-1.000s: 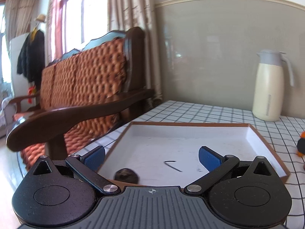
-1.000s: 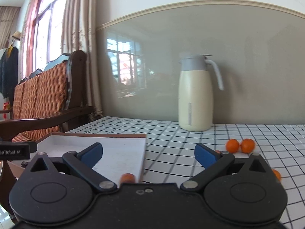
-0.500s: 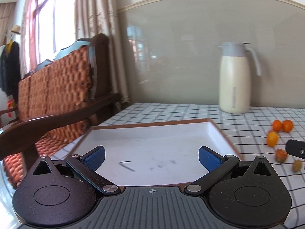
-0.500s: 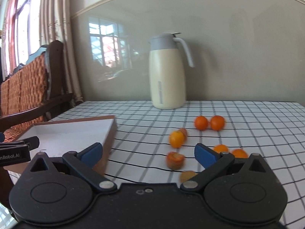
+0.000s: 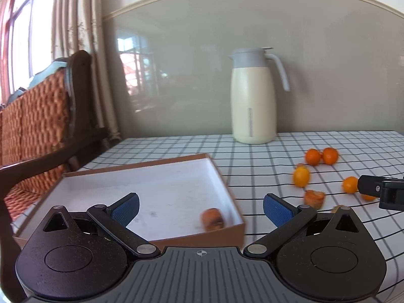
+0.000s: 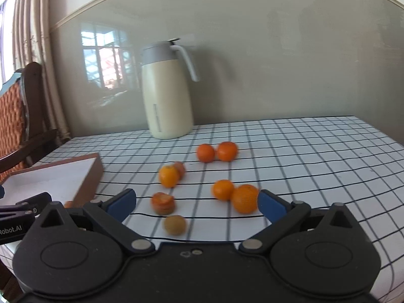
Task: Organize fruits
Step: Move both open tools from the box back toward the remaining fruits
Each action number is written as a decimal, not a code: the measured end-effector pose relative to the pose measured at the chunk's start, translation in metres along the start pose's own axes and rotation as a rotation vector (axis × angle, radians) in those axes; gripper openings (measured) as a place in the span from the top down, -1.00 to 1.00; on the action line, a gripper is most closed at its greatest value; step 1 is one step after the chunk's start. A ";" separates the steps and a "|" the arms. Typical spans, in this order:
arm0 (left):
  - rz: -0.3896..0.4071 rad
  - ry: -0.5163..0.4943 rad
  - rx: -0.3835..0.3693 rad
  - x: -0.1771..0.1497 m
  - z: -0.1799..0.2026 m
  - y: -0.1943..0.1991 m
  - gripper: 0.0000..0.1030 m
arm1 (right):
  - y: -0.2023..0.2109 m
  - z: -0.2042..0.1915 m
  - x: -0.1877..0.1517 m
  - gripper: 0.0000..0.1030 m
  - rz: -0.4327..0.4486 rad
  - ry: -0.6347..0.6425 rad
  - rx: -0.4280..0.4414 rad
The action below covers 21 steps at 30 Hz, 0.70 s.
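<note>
A shallow brown box with a white inside point(image 5: 161, 186) lies on the checked tablecloth; one small orange-brown fruit point(image 5: 212, 219) sits near its right front corner. My left gripper point(image 5: 200, 208) is open and empty above the box's front. Several small oranges lie loose to the right point(image 6: 205, 152) point(image 6: 168, 176) point(image 6: 244, 198), with a squat orange fruit point(image 6: 162, 203) and a brownish round one point(image 6: 174, 224) nearest. My right gripper point(image 6: 197, 202) is open and empty, just short of those fruits. The box's corner shows in the right wrist view point(image 6: 87, 176).
A cream thermos jug with a grey lid and handle point(image 5: 253, 96) stands at the back by the wall, also in the right wrist view point(image 6: 166, 91). A wooden bench with an orange woven cushion point(image 5: 38, 118) is left of the table. The table's right edge is beyond the fruits.
Both views have swung to the right: the bench has slid out to the left and the loose oranges have come into view. A fruit now shows in the box's corner. Both grippers stay open.
</note>
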<state>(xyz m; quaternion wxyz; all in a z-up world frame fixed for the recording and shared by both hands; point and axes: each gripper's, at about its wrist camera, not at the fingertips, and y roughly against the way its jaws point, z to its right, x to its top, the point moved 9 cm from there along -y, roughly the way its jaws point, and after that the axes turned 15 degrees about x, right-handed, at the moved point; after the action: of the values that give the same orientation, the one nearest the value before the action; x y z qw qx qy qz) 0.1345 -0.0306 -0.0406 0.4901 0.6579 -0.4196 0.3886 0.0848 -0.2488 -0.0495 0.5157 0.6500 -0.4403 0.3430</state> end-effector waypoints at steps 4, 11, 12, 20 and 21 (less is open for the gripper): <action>-0.011 -0.006 -0.037 0.000 0.019 0.001 -1.00 | 0.005 0.013 -0.001 -0.88 0.000 -0.007 -0.022; -0.014 -0.044 -0.087 -0.004 0.053 0.006 -1.00 | 0.016 0.032 -0.002 -0.88 0.011 -0.028 -0.058; -0.014 -0.051 -0.092 -0.005 0.057 0.007 -1.00 | 0.017 0.035 -0.001 -0.88 0.013 -0.028 -0.063; -0.042 -0.071 -0.127 -0.010 0.084 0.005 -1.00 | 0.021 0.051 -0.004 -0.88 0.010 -0.050 -0.084; -0.048 -0.070 -0.130 -0.011 0.087 0.004 -1.00 | 0.021 0.053 -0.005 -0.88 0.007 -0.051 -0.086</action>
<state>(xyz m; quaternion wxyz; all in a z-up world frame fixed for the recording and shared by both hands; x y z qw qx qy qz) 0.1354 -0.1137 -0.0680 0.5260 0.6475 -0.4451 0.3254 0.0631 -0.3006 -0.0583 0.5305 0.6344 -0.4700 0.3087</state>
